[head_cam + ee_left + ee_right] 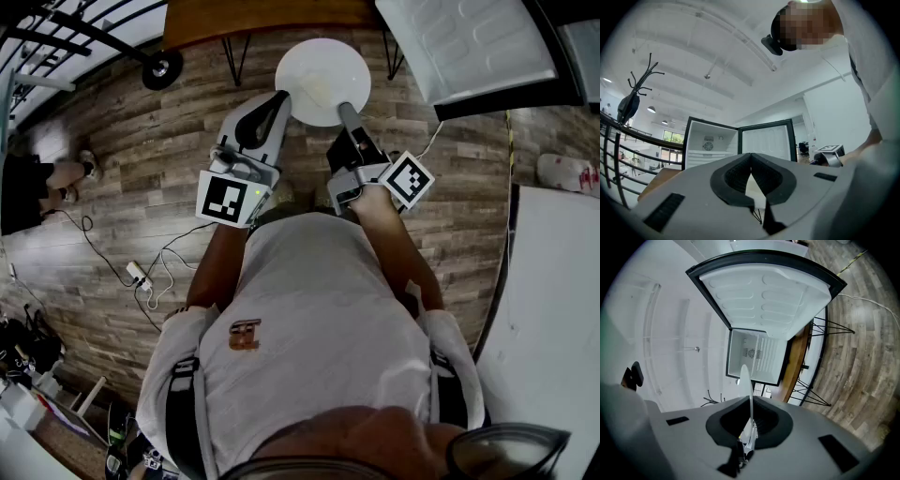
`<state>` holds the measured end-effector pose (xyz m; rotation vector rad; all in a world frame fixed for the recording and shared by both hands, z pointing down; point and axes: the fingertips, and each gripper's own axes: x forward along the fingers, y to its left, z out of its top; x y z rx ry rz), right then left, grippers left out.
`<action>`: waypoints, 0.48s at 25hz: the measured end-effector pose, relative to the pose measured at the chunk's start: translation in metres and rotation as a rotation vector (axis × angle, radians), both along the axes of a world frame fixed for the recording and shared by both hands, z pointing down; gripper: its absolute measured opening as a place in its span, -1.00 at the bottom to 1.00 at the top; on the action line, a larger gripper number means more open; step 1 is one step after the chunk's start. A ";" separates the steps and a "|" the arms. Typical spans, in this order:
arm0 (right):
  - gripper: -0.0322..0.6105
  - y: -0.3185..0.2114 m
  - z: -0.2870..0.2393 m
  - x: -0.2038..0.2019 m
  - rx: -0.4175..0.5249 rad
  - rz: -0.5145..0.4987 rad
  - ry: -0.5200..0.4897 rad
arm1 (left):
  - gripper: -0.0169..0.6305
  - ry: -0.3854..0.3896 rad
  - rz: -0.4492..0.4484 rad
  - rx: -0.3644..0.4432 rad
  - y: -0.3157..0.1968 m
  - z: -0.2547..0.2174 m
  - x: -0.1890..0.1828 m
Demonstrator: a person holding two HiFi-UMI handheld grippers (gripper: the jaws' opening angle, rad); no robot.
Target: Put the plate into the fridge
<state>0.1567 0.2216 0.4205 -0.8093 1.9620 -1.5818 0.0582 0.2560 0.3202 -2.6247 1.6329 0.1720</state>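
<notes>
A round white plate (322, 80) hangs above the wood floor in front of me. My right gripper (345, 111) is shut on its near right rim. In the right gripper view the plate (745, 380) stands edge-on as a thin white sliver rising from the jaws. My left gripper (279, 101) is shut beside the plate's near left rim; its own view shows the pads (740, 173) meeting with no plate beyond them. The fridge (711, 145) stands open ahead, its door (768, 140) swung wide. Its white interior (754, 357) and door (764, 291) also show in the right gripper view.
The fridge door's inner side (469, 42) fills the top right of the head view. A wooden table (262, 14) on black hairpin legs stands beyond the plate. A power strip (141, 275) with cables lies on the floor to the left. A white surface (562, 309) borders the right.
</notes>
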 end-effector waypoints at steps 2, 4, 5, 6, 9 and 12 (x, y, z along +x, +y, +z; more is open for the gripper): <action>-0.79 -0.001 0.001 -0.001 0.000 0.004 -0.001 | -0.89 -0.007 -0.001 0.002 -0.001 0.001 -0.001; -0.79 0.000 0.002 -0.003 0.000 0.008 -0.004 | -0.89 -0.010 0.000 0.004 0.001 0.002 -0.002; -0.79 0.002 0.002 -0.004 0.002 0.009 -0.005 | -0.89 -0.009 0.001 0.006 0.003 0.002 -0.003; -0.79 0.003 0.002 -0.005 0.005 0.009 -0.005 | -0.89 -0.006 0.001 0.007 0.005 0.002 -0.004; -0.79 0.008 0.002 -0.009 0.010 0.008 0.003 | -0.89 -0.007 0.003 0.002 0.010 0.003 -0.008; -0.79 0.013 0.001 -0.012 0.004 0.016 0.000 | -0.89 -0.004 0.006 0.001 0.016 0.001 -0.011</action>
